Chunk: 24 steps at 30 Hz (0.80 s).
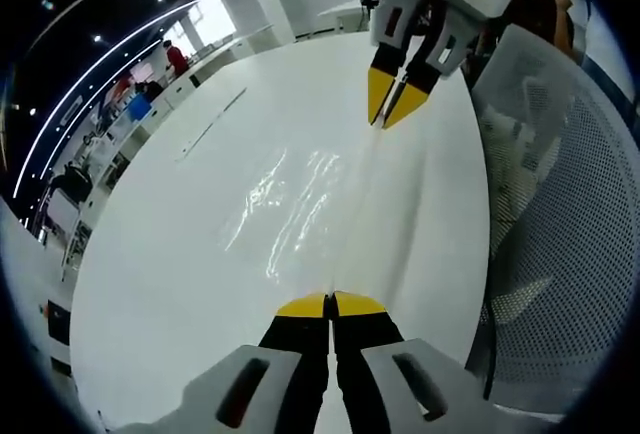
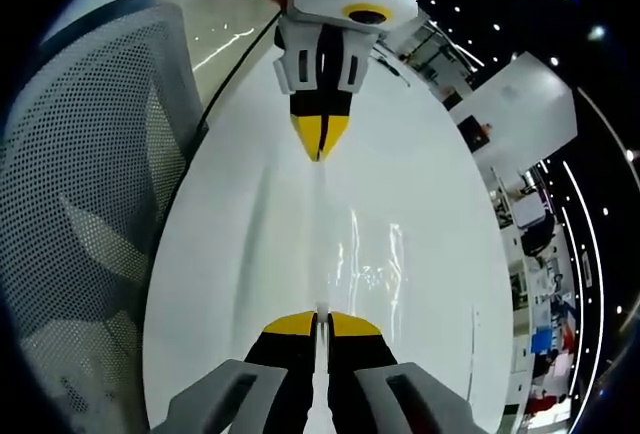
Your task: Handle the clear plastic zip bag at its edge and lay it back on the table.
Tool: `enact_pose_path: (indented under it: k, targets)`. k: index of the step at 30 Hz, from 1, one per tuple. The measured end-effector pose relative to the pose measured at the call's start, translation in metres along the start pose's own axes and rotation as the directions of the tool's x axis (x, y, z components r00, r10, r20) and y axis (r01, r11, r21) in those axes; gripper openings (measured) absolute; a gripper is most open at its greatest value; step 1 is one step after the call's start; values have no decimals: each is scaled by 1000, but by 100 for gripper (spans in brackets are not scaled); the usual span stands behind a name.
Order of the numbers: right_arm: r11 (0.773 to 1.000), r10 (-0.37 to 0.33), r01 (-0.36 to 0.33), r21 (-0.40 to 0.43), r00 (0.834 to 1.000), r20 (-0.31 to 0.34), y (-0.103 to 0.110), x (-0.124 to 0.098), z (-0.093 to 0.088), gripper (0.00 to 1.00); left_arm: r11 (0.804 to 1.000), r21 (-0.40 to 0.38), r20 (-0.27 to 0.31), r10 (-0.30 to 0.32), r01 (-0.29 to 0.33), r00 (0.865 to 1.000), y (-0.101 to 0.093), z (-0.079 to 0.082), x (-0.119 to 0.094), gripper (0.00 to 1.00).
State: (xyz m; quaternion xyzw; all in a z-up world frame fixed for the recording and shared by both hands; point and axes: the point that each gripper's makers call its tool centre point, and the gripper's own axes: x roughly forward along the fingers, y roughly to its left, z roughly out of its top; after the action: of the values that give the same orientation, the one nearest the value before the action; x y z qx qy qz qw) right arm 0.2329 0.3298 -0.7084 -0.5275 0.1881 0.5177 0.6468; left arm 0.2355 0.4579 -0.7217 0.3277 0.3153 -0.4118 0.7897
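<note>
Above the white tabletop (image 1: 180, 254), the clear plastic zip bag (image 1: 300, 204) is hanging stretched between the two claws, each clenched on an opposite end of one edge: the left claw (image 1: 330, 306) near, the right claw (image 1: 392, 104) far. If the hands are pulling apart any harder, the thin film may be slipping from a pinch or tearing; uneven lowering may leave it folding. Being transparent, its outline and zip strip are proving hard to trace. A mesh chair (image 1: 560, 234) is standing just beside.
</note>
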Motion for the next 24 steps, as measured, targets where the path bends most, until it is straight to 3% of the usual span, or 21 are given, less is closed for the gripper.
enact_pose_path:
  k: [14, 20, 24]
  targets:
    - [1000, -17, 17, 12, 1000, -6, -3, -6, -5, 0, 1000, 15, -6, 6, -5, 1000, -1, 3, -1, 0]
    - [988, -34, 24, 151, 997, 63, -11, -15, 2, 3, 999, 42, -24, 13, -12, 1000, -2, 0, -1, 0]
    - [988, -53, 42, 149, 996, 73, -20, -21, 2, 4, 999, 50, -25, 14, -13, 1000, -4, -1, -2, 0]
